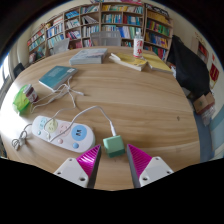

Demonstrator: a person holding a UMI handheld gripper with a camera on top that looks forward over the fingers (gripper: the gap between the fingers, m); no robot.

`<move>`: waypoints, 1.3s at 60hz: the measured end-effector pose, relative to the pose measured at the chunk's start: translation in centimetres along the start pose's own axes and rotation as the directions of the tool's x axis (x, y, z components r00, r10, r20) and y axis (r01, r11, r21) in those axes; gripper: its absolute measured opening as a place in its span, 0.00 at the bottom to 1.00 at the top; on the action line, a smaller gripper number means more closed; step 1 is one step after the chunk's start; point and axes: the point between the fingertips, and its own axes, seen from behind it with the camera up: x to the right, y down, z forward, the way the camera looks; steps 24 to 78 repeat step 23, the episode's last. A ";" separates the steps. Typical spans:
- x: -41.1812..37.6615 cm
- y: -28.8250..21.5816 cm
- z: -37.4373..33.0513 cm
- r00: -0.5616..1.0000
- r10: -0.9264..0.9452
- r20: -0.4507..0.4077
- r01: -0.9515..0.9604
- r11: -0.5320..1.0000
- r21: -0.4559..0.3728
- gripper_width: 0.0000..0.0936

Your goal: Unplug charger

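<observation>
Only the gripper (113, 165) shows of the rig, by its two fingers (78, 170). Each finger is a pale, whitish-grey block with flat faces and squared edges, broad at the base and narrowing toward the tip. On the inner face of each sits a magenta pad (89, 156), roughly triangular, tapering to a point at the fingertip; the pad on the other finger (137, 157) matches it in colour and shape. The pads look smooth and matt. No screws, cables or markings can be made out on the fingers, and no hand or sleeve is visible.
</observation>
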 end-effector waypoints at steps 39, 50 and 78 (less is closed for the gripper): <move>-1.4 0.0 -9.0 0.991 0.112 -0.068 -0.103 0.987 0.126 0.90; -1.4 0.0 -9.0 0.991 0.112 -0.068 -0.103 0.987 0.126 0.90; -1.4 0.0 -9.0 0.991 0.112 -0.068 -0.103 0.987 0.126 0.90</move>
